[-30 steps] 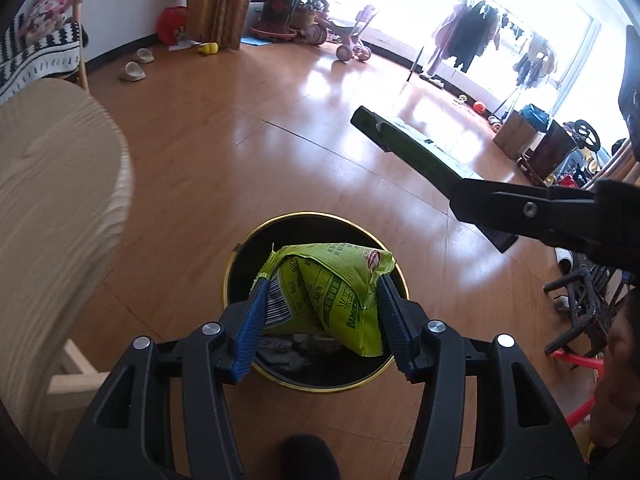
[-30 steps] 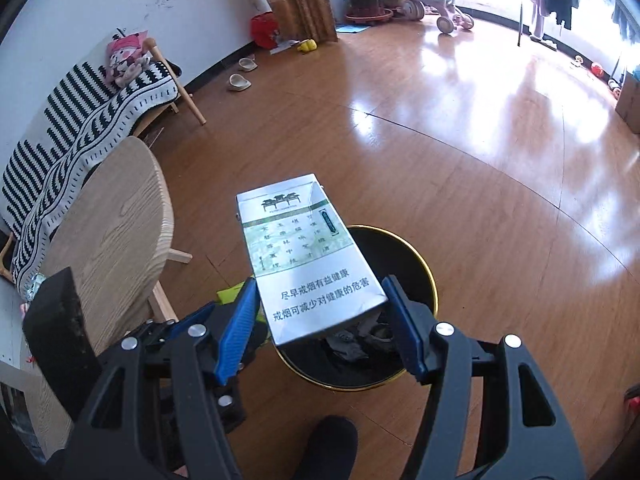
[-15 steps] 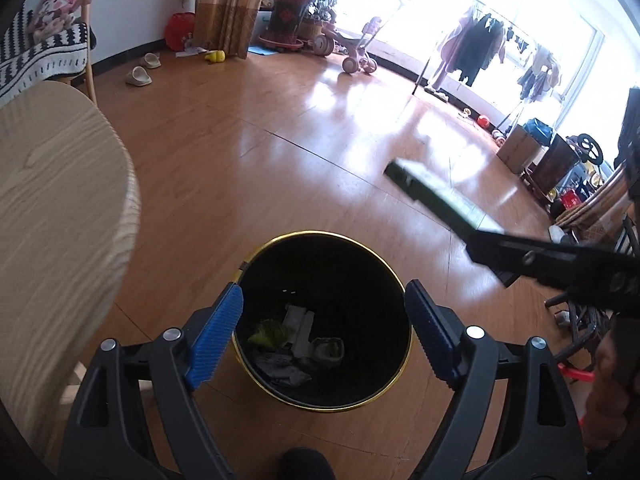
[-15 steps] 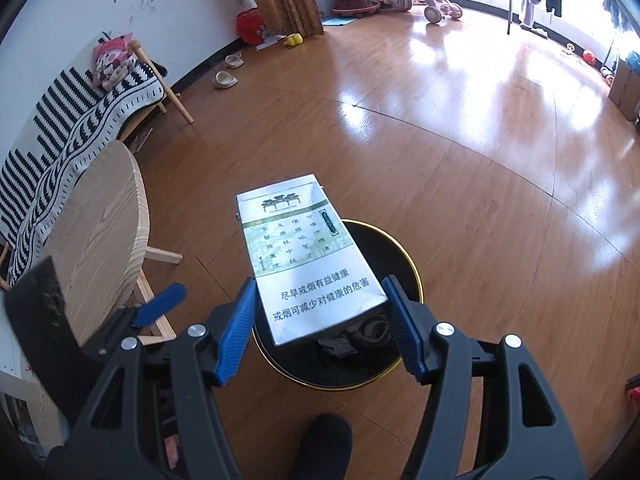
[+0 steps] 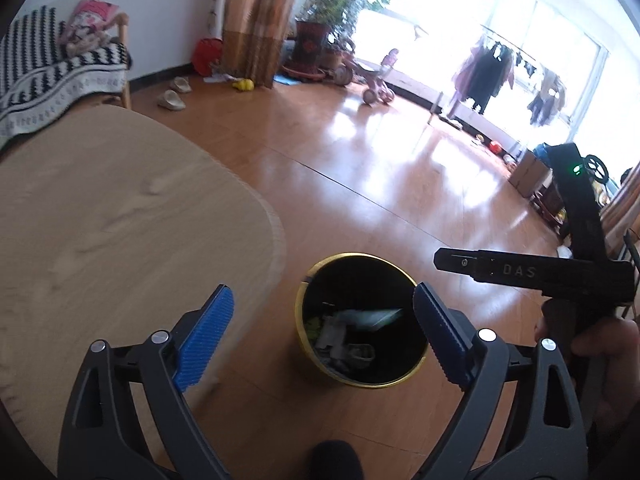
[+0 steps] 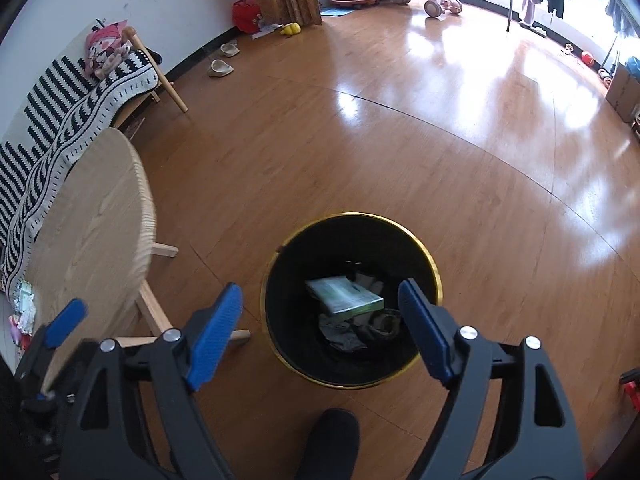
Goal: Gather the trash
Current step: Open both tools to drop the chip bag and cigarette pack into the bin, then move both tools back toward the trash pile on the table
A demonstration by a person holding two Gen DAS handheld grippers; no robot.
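A black bin with a gold rim [image 6: 352, 214] stands on the wooden floor beside a round table. Inside it lies a white and green flat box [image 6: 344, 294] on crumpled dark trash. In the left wrist view the same bin [image 5: 301, 312] shows the box as a blur [image 5: 368, 316], with a scrap of green bag [image 5: 312, 324] next to it. My right gripper [image 6: 320, 314] hangs over the bin, its jaws opening with nothing between them. Up and to the left of the bin, my left gripper [image 5: 320, 322] is also opening and empty.
The round wooden table [image 5: 120, 220] is close on the left, its legs [image 6: 160, 250] near the bin. A striped blanket covers a bench [image 6: 80, 96] by the wall. Slippers [image 6: 220, 68], a tricycle [image 5: 372, 80] and a clothes rack [image 5: 492, 76] stand far off. A hand [image 5: 600, 356] holds the right tool.
The left gripper let go of the green bag, which fell into the bin, then rose and shifted toward the table. The right gripper released the white and green box, which dropped into the bin.
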